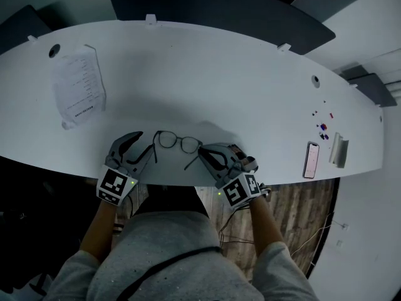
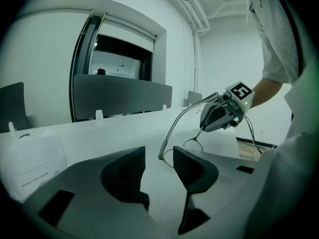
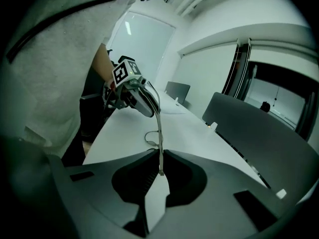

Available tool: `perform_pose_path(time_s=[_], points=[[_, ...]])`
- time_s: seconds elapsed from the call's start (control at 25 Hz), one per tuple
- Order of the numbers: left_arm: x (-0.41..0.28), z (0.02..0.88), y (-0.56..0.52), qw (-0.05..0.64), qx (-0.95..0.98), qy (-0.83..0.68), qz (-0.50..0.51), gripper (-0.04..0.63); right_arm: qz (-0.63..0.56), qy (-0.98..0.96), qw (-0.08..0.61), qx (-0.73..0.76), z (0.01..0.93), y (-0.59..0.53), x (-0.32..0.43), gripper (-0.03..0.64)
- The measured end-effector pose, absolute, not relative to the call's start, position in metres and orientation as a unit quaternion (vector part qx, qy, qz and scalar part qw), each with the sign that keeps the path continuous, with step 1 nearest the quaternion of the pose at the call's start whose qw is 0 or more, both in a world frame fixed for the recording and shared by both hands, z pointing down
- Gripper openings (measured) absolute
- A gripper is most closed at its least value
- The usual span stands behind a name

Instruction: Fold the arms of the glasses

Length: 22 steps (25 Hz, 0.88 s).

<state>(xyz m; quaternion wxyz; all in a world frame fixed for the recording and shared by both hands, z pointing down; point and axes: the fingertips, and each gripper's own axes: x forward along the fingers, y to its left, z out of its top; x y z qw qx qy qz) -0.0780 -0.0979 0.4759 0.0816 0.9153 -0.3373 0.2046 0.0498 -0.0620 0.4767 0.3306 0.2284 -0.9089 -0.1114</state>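
Paper [image 1: 78, 86]: lying at 10 o'clock on the table [image 1: 219, 61], well apart from the work.
Left tongs [image 1: 143, 147]: I am holding them at 9 o'clock of the glasses [image 1: 178, 143], jaws standing wide apart and gripping nothing.
Left arm [image 1: 155, 149]: it is pointing towards 6 o'clock, at me, not folded. In the left gripper view its tip [image 2: 160, 157] is sitting just ahead of the gap in my left tongs [image 2: 158, 166], and neither pad is pressing on it.
Glasses: sitting near the table's 6 o'clock edge, lenses facing 12 o'clock, between my two tongs.
Right arm [image 1: 193, 158]: it is slanting towards 7 o'clock, so I judge it is starting to swing inward, though it is far from flat.
Right tongs [image 1: 210, 155]: I am pinching that arm [image 3: 158, 133] with them, jaws closed on the thin rod near its tip [image 3: 159, 159].
Phone [image 1: 311, 160]: lying at 3 o'clock, far from the job.
Done: nothing is finished yet; one arm is gripped.
Left to do: I am still needing to fold both arms flat behind the lenses.
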Motion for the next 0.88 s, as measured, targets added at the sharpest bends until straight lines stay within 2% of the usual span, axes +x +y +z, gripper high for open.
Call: perform_pose_path(time_s=[0.16, 0.6, 0.64, 0.72, 0.8, 0.88], points=[[-0.06, 0.47, -0.092, 0.047, 0.928, -0.3, 0.214, 0.178, -0.077, -0.92, 0.326, 0.204, 0.479, -0.058, 0.052, 0.037], [-0.041, 0.469, -0.09, 0.013, 0.935, -0.27, 0.228, 0.177, -0.028, -0.929, 0.328, 0.167, 0.484, -0.059, 0.057, 0.037], [-0.04, 0.468, -0.091, 0.008, 0.936, -0.269, 0.228, 0.171, -0.026, -0.93, 0.329, 0.165, 0.484, -0.06, 0.058, 0.037], [-0.039, 0.465, -0.092, -0.004, 0.935, -0.271, 0.229, 0.068, -0.021, -0.93, 0.327, 0.167, 0.484, -0.063, 0.06, 0.037], [-0.041, 0.464, -0.091, -0.008, 0.934, -0.274, 0.23, 0.037, -0.008, -0.931, 0.319, 0.176, 0.483, -0.066, 0.061, 0.037], [-0.042, 0.465, -0.088, -0.006, 0.934, -0.275, 0.23, 0.037, 0.014, -0.932, 0.306, 0.195, 0.483, -0.069, 0.062, 0.037]])
